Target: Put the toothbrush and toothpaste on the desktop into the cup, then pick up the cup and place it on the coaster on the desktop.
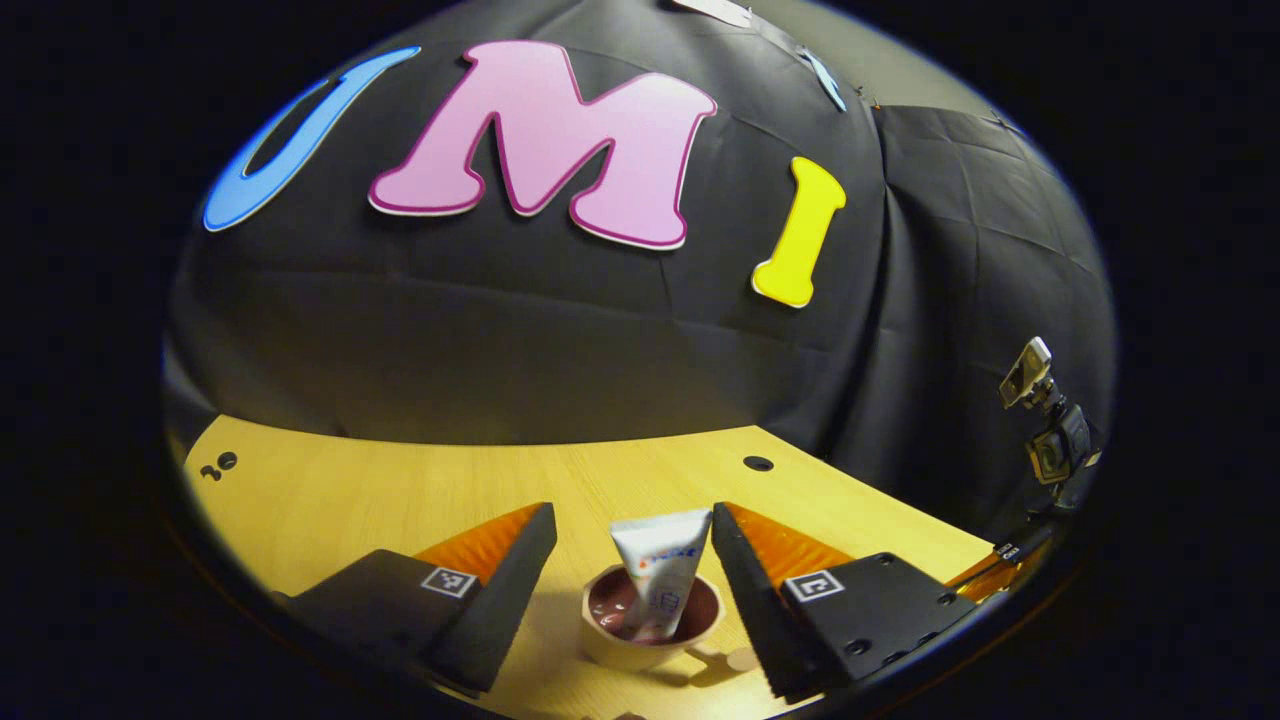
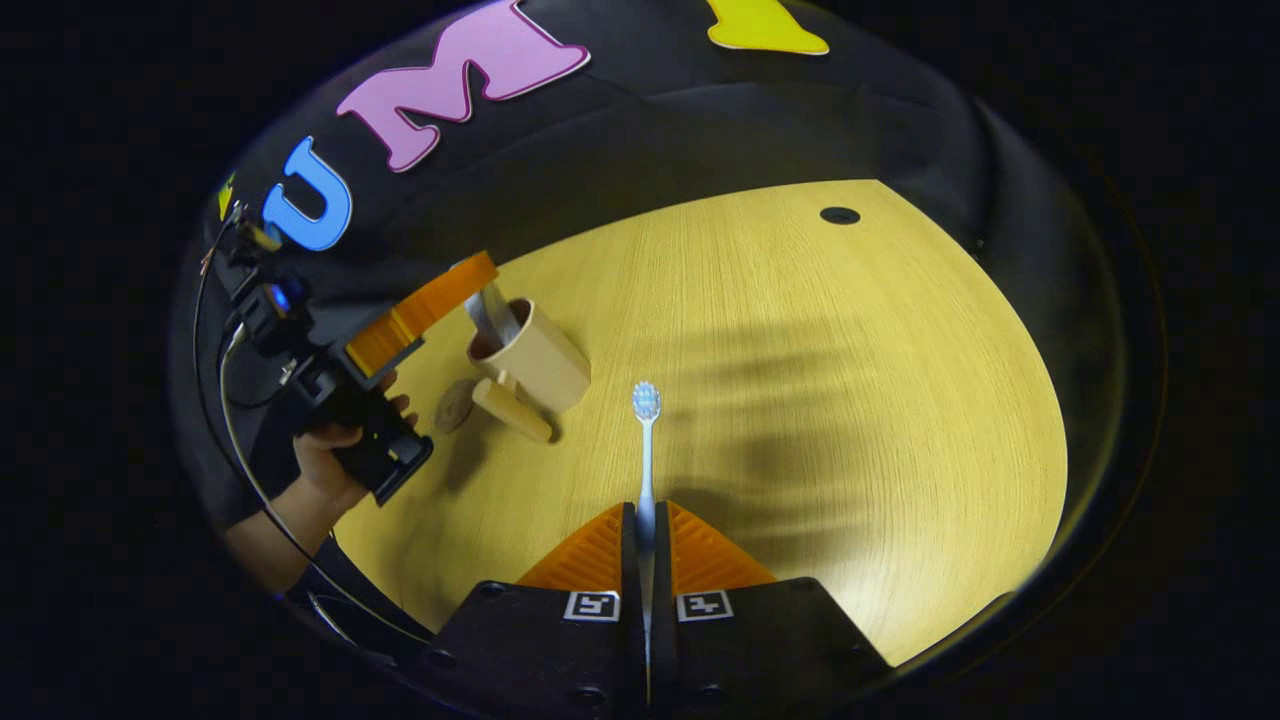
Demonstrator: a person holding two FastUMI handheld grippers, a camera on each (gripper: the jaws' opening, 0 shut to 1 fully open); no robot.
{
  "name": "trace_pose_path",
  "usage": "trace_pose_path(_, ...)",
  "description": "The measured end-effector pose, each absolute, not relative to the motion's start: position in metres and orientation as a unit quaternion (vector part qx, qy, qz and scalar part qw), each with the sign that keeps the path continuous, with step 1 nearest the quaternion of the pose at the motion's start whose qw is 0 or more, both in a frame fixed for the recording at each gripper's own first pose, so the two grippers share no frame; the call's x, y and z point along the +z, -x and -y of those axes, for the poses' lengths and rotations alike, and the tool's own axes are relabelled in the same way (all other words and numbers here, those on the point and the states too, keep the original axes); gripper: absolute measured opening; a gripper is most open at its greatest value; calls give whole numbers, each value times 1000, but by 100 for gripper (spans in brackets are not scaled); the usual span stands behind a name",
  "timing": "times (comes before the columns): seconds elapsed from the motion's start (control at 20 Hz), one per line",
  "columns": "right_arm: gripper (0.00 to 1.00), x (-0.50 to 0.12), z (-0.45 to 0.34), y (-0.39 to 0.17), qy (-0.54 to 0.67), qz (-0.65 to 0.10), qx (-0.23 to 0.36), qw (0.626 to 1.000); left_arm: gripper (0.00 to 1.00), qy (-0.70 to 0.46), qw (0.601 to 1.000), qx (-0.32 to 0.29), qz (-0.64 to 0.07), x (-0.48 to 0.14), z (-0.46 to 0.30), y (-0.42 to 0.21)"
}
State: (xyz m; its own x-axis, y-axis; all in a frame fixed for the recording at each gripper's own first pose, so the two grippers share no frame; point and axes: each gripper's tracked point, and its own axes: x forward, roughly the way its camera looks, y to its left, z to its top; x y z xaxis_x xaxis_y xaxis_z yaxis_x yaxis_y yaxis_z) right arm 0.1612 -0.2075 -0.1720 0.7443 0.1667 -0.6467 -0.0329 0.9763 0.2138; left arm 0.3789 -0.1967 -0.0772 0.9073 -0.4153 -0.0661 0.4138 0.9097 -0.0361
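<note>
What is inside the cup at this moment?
The toothpaste stands tilted inside the cup, its upper part above the rim. Its lower end is covered by the cup wall. The toothbrush is outside, in the right gripper.

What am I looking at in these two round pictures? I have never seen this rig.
A person holds a two-finger gripper in each hand; a fisheye camera rides on each, looking along its fingers. In the left gripper view, the left gripper is open over a beige cup with the toothpaste standing in it. In the right gripper view, the right gripper is shut on the toothbrush, bristles pointing forward. That view also shows the cup on the wooden desktop, a round coaster beside it, and the hand holding the other gripper.
</note>
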Motion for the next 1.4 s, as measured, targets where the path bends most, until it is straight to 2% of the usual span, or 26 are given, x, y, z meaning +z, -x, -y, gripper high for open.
trace_pose_path(0.35,6,-120,189,-202,-121,-289,69,947,97,56,985,-148,-64,-81,153,-285)
trace_pose_path(0.6,6,-76,162,-242,-127,-224,100,961,98,127,977,-136,-104,-95,139,-228)
trace_pose_path(1.15,6,-27,120,-333,-170,-118,118,971,98,169,977,-96,-89,-77,118,-211)
trace_pose_path(1.4,6,-36,105,-360,-158,-82,135,975,98,218,970,-64,-88,-89,100,-206)
